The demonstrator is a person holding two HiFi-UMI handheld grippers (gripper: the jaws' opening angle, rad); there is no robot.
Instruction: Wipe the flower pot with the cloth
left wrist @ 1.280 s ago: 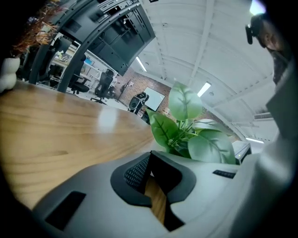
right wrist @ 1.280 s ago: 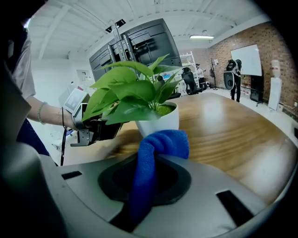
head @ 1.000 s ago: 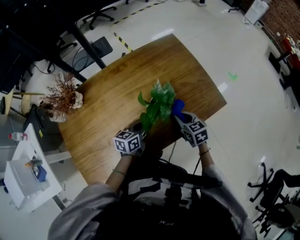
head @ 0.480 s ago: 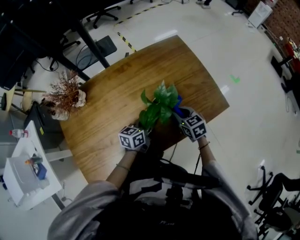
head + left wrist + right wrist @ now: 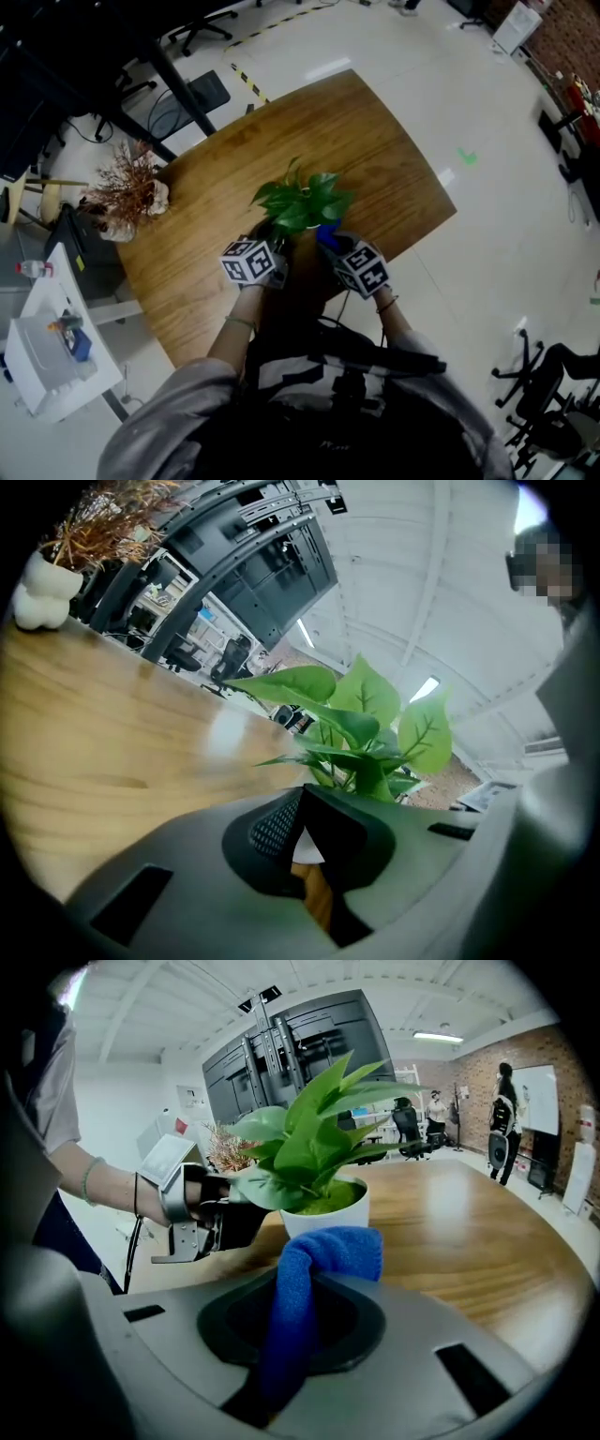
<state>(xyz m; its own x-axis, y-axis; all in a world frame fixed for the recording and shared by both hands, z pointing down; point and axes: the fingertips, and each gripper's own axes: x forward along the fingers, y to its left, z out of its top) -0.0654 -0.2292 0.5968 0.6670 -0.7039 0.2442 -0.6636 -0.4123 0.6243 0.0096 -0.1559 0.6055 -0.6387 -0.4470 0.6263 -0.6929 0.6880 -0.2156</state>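
Note:
A leafy green plant (image 5: 300,200) stands in a white flower pot (image 5: 328,1215) on the wooden table (image 5: 366,131), near its front edge. In the head view the leaves hide the pot. My right gripper (image 5: 305,1326) is shut on a blue cloth (image 5: 319,1260), whose bunched end sits just in front of the pot's near side. The cloth (image 5: 325,234) shows below the leaves. My left gripper (image 5: 234,1222) reaches the pot's left side, its fingers at the rim under a leaf. In the left gripper view its jaws (image 5: 305,855) are nearly together with a white sliver between them.
A white vase of dried twigs (image 5: 127,192) stands at the table's far left corner. The table's front edge runs just under both grippers. A white cart (image 5: 52,361) is on the floor at left. People and office chairs (image 5: 506,1119) are far behind.
Both grippers and the plant have shifted left and slightly nearer me. The leaves have swung to the left, and the cloth now sits at the pot's front rather than its right.

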